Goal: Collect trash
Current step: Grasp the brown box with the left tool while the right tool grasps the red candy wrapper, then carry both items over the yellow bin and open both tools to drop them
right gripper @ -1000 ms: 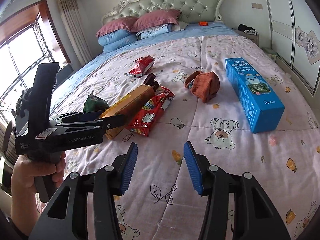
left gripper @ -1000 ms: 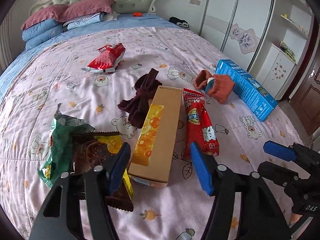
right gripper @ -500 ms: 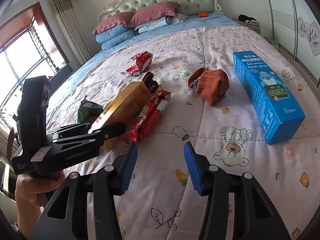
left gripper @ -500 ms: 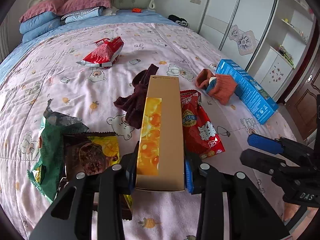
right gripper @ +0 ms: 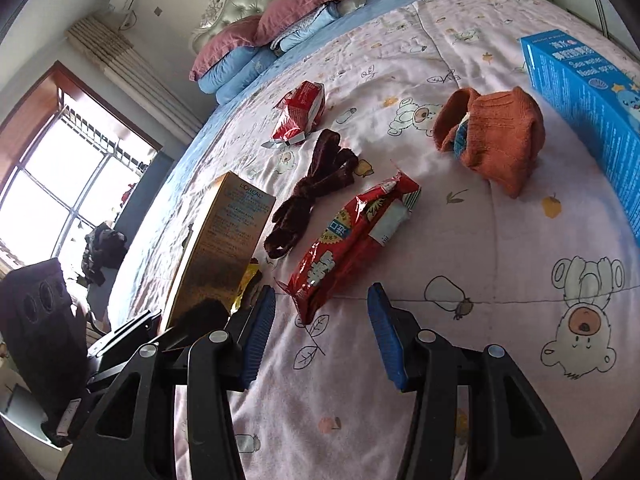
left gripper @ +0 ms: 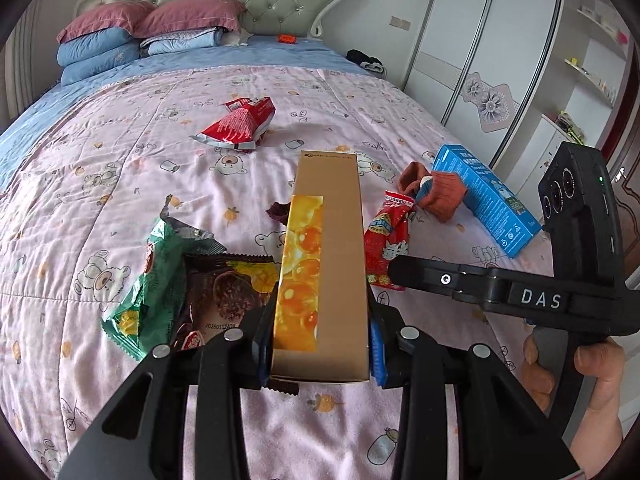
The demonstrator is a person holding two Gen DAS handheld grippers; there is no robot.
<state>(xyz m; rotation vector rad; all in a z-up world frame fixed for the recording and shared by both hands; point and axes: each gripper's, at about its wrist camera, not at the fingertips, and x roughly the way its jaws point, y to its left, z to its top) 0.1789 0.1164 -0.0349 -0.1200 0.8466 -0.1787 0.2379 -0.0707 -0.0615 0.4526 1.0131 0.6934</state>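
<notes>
My left gripper is shut on a long gold carton and holds it lifted off the pink bedspread; the carton also shows in the right wrist view. My right gripper is open, just short of a red candy wrapper that lies flat on the bed. That wrapper shows in the left wrist view. A green wrapper and a brown wrapper lie left of the carton. Another red wrapper lies farther up the bed.
A blue box lies at the right edge of the bed, with orange socks beside it. A dark brown sock lies between the carton and the red wrapper. Pillows are stacked at the headboard. Wardrobes stand right.
My left gripper closed on the gold carton and lifted it. My right gripper moved in low toward the red candy wrapper, still open.
</notes>
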